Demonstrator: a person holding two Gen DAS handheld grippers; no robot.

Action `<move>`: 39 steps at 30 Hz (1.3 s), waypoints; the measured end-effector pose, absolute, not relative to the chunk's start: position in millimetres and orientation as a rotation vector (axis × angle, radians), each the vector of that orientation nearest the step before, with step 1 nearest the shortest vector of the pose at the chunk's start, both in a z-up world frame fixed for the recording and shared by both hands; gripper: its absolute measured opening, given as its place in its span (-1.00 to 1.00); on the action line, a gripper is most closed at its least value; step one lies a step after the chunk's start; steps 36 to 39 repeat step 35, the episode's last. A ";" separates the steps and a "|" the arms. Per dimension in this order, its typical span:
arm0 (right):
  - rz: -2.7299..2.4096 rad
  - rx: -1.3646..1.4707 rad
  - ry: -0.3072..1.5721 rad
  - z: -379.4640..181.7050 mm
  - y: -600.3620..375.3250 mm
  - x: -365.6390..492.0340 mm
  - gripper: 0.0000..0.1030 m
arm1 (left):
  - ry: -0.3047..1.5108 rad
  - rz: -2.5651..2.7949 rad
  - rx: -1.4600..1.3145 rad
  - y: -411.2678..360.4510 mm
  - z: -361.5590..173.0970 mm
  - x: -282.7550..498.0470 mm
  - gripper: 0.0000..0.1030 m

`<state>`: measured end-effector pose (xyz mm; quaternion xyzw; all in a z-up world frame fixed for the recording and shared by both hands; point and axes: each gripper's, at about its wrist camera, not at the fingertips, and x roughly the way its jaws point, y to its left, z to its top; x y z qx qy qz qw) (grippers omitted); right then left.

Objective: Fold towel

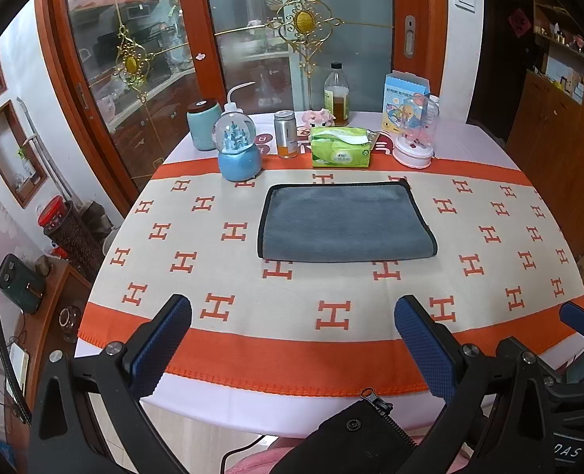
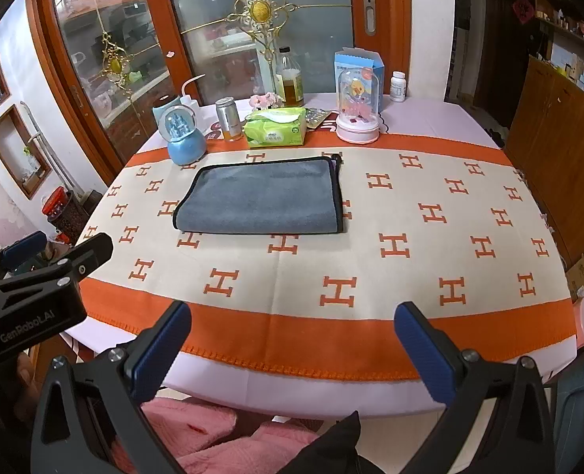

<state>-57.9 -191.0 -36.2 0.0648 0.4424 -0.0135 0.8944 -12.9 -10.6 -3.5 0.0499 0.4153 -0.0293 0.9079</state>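
A grey towel (image 1: 345,223) with black edging lies folded flat in a rectangle on the cream and orange tablecloth (image 1: 232,316), towards the far middle of the table. It also shows in the right wrist view (image 2: 260,199). My left gripper (image 1: 293,316) is open and empty, held above the table's near edge, well short of the towel. My right gripper (image 2: 292,324) is open and empty too, near the front edge and to the right of the left one. The left gripper's body (image 2: 35,288) shows at the left of the right wrist view.
Along the far edge stand a blue snow globe (image 1: 238,150), a teal jar (image 1: 203,124), a metal can (image 1: 286,134), a green tissue pack (image 1: 341,147), an oil bottle (image 1: 336,96), a blue box (image 1: 402,98) and a pink domed ornament (image 1: 414,138). Glass doors stand behind.
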 end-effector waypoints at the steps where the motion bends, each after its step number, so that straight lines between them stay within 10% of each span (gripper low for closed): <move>1: -0.028 0.135 0.918 -37.0 -191.5 -57.7 1.00 | 0.857 -0.061 0.104 -11.0 -3.5 -12.8 0.99; 39: -0.028 0.135 0.923 -36.4 -191.6 -56.3 1.00 | 0.858 -0.061 0.105 -12.7 -3.6 -12.3 0.98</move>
